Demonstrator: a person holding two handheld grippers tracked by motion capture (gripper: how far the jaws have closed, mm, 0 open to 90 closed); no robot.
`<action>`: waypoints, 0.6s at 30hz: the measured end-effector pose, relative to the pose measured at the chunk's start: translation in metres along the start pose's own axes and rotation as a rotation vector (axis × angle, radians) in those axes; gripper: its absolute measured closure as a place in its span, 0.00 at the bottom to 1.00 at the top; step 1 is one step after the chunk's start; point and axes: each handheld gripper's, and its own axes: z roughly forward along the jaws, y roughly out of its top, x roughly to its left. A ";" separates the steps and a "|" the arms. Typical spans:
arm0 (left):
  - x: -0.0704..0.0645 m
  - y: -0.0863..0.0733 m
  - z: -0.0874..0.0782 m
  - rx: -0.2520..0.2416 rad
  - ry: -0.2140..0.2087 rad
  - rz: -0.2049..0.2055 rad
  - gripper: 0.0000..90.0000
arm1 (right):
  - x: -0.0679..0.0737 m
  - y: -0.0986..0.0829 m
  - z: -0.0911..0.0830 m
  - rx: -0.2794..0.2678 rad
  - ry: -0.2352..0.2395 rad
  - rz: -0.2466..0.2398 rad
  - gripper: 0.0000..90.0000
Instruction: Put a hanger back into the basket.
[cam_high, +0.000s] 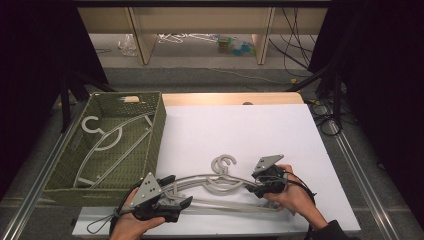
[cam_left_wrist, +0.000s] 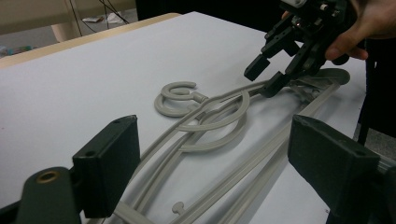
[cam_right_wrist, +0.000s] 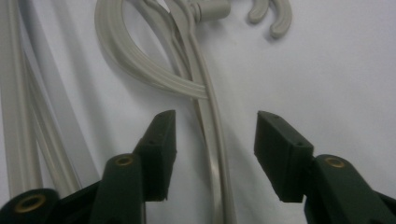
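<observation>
White tabletop (cam_high: 240, 130), basket (cam_high: 158, 135) at left edge. Near front edge, grey hangers (cam_high: 220, 182). Left gripper (cam_high: 172, 192) and right gripper (cam_high: 257, 184) both wide apart over hanger arms.

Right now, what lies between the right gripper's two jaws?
One shoulder bar of the grey hangers runs up between the open jaws of the right gripper, over the white table. No jaw touches it. The right gripper view shows this.

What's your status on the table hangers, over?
Both tongs open: left tongs, right tongs straddling a hanger arm. Grey hangers stacked on the white table, none lifted. Basket holds more.
</observation>
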 end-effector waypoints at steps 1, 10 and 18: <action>0.000 0.000 0.000 0.000 0.000 0.000 0.19 | 0.000 0.000 0.000 0.000 0.000 0.000 0.60; 0.001 -0.001 0.003 0.017 -0.010 -0.003 0.19 | -0.006 0.006 0.013 0.085 0.053 -0.023 0.74; 0.002 -0.001 0.006 0.024 -0.020 -0.011 0.19 | -0.005 0.010 0.014 0.100 0.067 -0.101 0.87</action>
